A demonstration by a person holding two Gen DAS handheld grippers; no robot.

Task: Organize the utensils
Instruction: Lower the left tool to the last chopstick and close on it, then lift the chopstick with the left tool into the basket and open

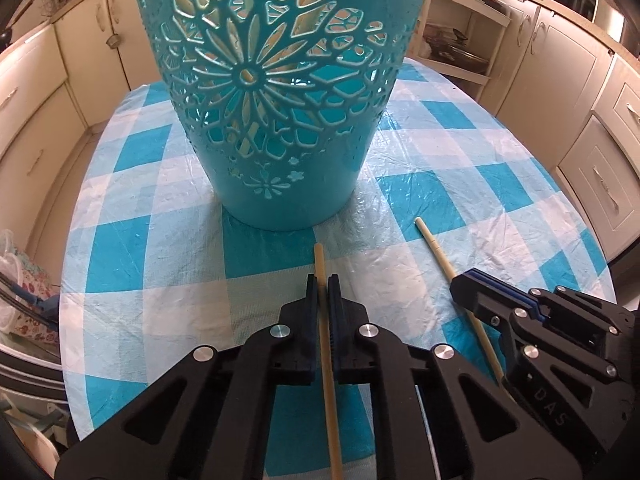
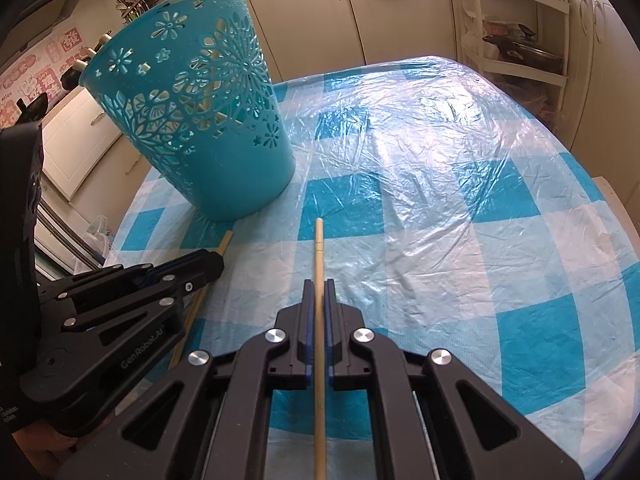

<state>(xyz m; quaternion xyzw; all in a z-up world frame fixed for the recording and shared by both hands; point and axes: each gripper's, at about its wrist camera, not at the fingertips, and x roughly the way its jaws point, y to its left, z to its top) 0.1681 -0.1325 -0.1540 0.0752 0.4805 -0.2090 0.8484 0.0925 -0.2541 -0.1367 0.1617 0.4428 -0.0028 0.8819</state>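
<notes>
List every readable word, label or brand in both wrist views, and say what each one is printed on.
"DAS": on the black body of the right gripper, left wrist view.
"GenRobot.AI": on the body of the left gripper, right wrist view.
Small print at that view's lower left edge: too small to read.
Pink wall stickers: characters blurred, unreadable.

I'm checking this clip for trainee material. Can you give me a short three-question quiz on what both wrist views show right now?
1. True or false: the left gripper is shut on a chopstick.
2. What does the right gripper hold? A) a spoon B) a chopstick C) nothing
3. Fill in: the teal basket stands ____ on the checked tablecloth.

Key: 1 true. 2 B. 3 upright; pale sticks show through its cut-out wall.
</notes>
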